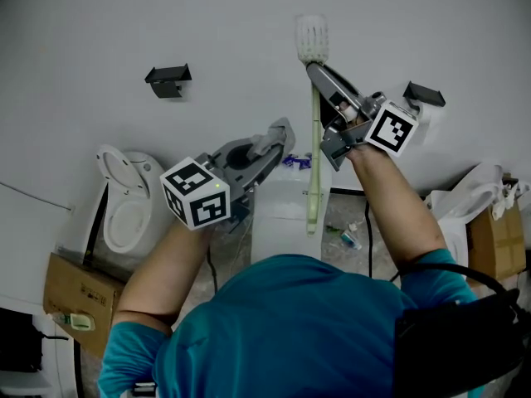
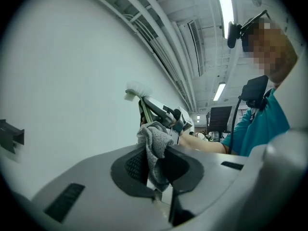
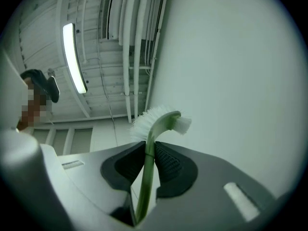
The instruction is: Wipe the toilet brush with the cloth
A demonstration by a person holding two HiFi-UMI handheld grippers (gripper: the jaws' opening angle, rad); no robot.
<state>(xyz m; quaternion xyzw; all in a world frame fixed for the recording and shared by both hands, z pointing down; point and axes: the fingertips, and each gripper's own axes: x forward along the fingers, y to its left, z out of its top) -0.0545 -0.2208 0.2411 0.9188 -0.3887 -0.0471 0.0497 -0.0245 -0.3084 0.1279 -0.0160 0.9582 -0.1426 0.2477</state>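
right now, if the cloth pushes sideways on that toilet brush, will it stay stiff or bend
The toilet brush probably flexes a little: its handle is long and thin. The right hand-held gripper pinches it just below the head, so the long free end may swing. It looks like light plastic.

No readable text, brand, number or sign anywhere.
- Marker cube (image 1: 196,193) of left gripper (image 1: 282,138) — black-and-white square patterns on its faces, no letters or digits.
- Marker cube (image 1: 391,128) of right gripper (image 1: 319,77) — same kind of pattern, nothing to read.
- Cardboard box (image 1: 75,288) at lower left — no print legible.
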